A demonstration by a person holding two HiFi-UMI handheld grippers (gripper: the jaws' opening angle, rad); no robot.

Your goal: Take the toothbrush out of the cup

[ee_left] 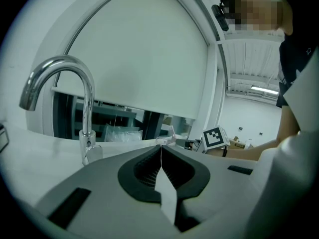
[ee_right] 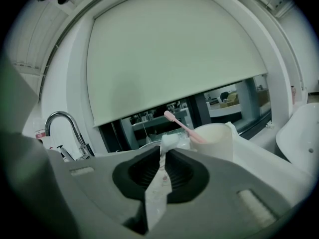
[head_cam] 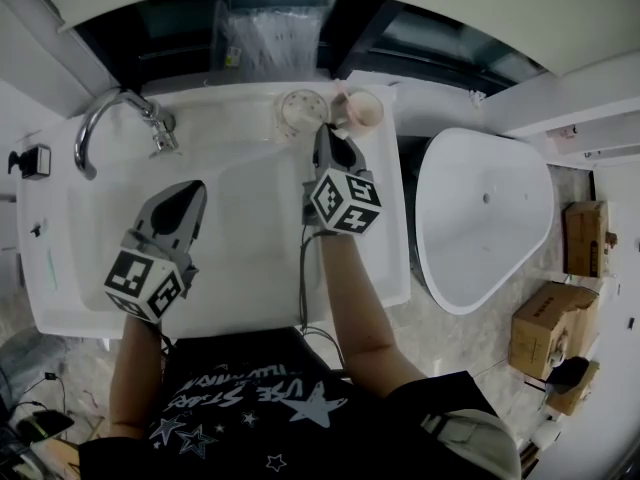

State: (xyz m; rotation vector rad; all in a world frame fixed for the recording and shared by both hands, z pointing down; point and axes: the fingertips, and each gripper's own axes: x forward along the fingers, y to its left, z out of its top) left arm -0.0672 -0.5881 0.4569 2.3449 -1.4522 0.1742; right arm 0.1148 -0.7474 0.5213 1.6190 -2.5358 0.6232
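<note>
Now | toothbrush (ee_right: 182, 126) in cup (ee_right: 215, 141), sink edge (head_cam: 392, 253) | right tool (ee_right: 162, 151) closed, near

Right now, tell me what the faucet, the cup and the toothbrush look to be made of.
Faucet: looks like polished chromed metal, since it shines with bright and dark reflections.
Cup: cream, opaque and matte. It could be plastic or ceramic; the look leaves that open.
Toothbrush: probably plastic, going by its thin, smooth pink handle.

Curved metal tap (ee_left: 89, 103), polished mirror-bright; white washbasin (head_cam: 250, 228), smooth and glossy; slim pink plastic toothbrush (ee_right: 183, 126), smooth; round cream cup (ee_right: 215, 142), matt, smooth-walled; brown cardboard box (head_cam: 585, 236), dull.
</note>
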